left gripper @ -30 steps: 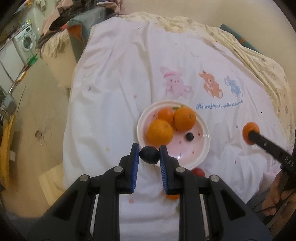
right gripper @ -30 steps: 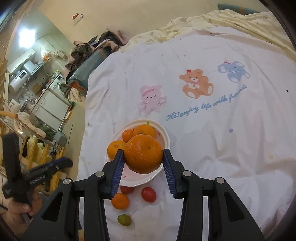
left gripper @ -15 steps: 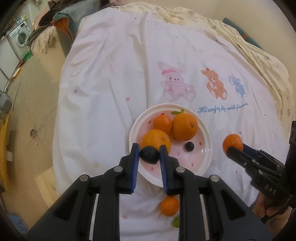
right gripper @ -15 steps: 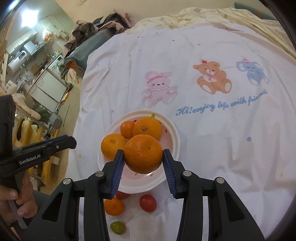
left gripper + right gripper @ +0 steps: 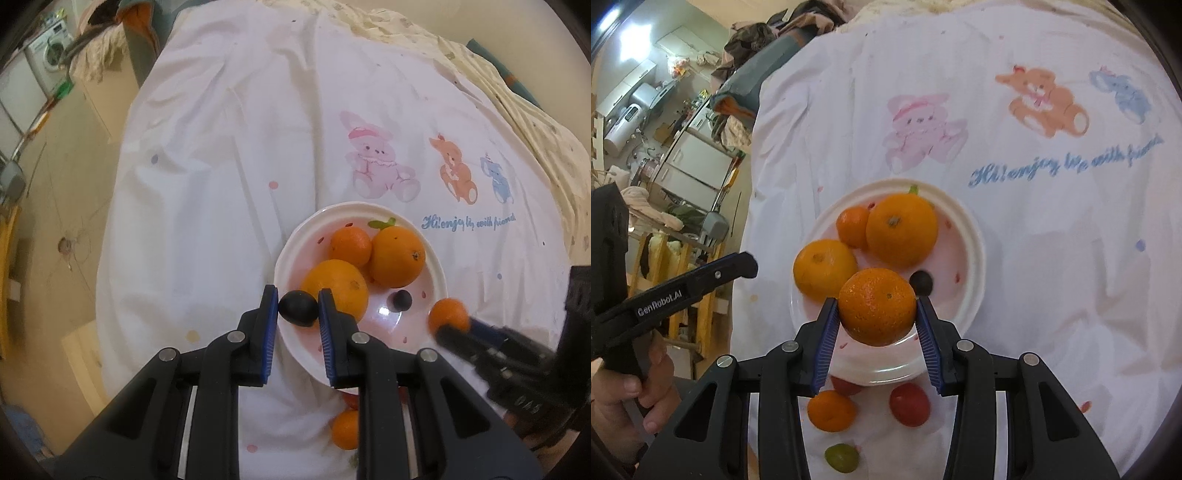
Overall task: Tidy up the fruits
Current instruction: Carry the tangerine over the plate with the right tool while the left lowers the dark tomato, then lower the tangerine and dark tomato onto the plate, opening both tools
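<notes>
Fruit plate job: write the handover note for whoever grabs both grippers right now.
Left gripper: shut on a dark grape, at the plate's near-left rim.
Right gripper: shut on an orange, over the plate's near side.
Done: three oranges and another dark grape lie on the plate.
Left: release both fruits, then collect the small orange, red tomato, partly hidden red fruit and green grape from the cloth.
</notes>
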The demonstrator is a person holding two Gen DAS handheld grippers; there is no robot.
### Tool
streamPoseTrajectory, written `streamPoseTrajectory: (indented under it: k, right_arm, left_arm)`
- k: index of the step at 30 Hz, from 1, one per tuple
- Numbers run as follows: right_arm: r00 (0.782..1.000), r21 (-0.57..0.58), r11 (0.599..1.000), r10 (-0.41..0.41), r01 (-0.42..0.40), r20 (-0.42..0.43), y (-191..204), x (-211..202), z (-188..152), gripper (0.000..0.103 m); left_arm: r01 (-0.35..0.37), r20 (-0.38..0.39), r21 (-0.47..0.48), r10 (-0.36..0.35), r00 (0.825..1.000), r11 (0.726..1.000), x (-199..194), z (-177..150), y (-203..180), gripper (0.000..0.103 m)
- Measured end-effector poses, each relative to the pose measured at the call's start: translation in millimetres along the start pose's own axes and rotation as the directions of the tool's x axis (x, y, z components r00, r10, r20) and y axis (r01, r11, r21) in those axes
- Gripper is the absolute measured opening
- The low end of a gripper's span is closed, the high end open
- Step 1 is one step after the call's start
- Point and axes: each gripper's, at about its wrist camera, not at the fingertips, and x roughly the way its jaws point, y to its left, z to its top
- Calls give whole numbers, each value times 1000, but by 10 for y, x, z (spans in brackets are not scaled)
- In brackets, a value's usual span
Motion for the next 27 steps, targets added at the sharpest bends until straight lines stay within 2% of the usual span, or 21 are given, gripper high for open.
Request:
streamPoseTrajectory:
  k: [2, 7, 14, 15, 16, 18, 24, 27]
  right_arm:
    - [999, -6, 1000, 6, -6, -35, 20, 100, -23, 44]
    - [994, -30, 999, -39, 36, -102, 64, 326, -106, 47]
    - [992, -32, 997, -72, 69, -106, 51, 360, -107, 47]
    - [992, -18, 998, -61, 60, -110, 29, 353, -103, 53]
    - [993, -2, 999, -52, 52, -105, 4, 334, -99, 68]
    - [997, 25, 998, -47, 49, -68, -27, 266, -88, 77]
    - [998, 145, 988, -57, 56, 6, -261, 53, -8, 77]
    - [995, 192, 978, -92, 85, 25, -375, -40, -9, 77]
  left_arm:
    - [10, -6, -6, -10, 1000, 1000, 15, -12, 4, 18]
    - [18, -15, -4, -18, 1000, 1000, 32, -24, -1, 18]
    - [38, -31, -24, -39, 999, 999, 35, -22, 23, 18]
    - [36, -29, -24, -37, 999, 999, 32, -27, 24, 18]
    - [35, -30, -24, -36, 999, 999, 32, -28, 25, 18]
    - [37, -35, -31, -38, 999, 999, 41, -24, 34, 18]
    - [41, -44, -37, -43, 998, 998, 81, -22, 7, 18]
    - [57, -55, -44, -59, 997, 997, 121, -16, -35, 18]
